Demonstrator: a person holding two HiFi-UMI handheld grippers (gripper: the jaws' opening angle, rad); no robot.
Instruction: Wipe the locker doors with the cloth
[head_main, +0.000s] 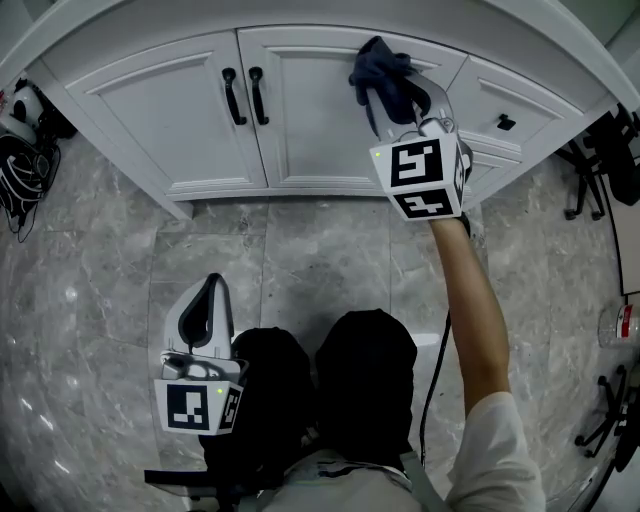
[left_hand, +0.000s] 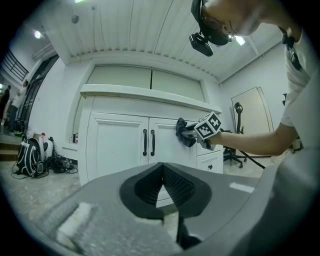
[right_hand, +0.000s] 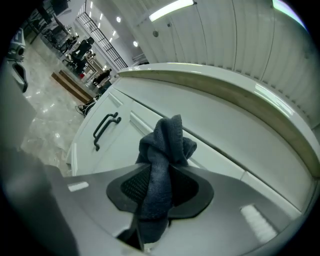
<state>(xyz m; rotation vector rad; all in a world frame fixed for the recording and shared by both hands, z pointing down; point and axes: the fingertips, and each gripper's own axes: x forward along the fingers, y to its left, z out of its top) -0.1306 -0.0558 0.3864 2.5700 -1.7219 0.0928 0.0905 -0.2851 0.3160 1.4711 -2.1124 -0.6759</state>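
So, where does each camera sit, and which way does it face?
Head view: on the person's head, facing steeply down at the locker doors; shows knees, right forearm, left gripper, right gripper.
Left gripper view: on the left gripper, facing level toward the doors; shows its shut fingers, right forearm.
Right gripper view: on the right gripper, facing the doors; shows fingers clamping the cloth.
Shared: all three show the cloth at the doors.

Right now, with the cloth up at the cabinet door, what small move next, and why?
Probably slide the right gripper sideways toward the black handles: its jaws clamp the dark cloth at the upper corner of the right door, and the rest of that panel lies that way.
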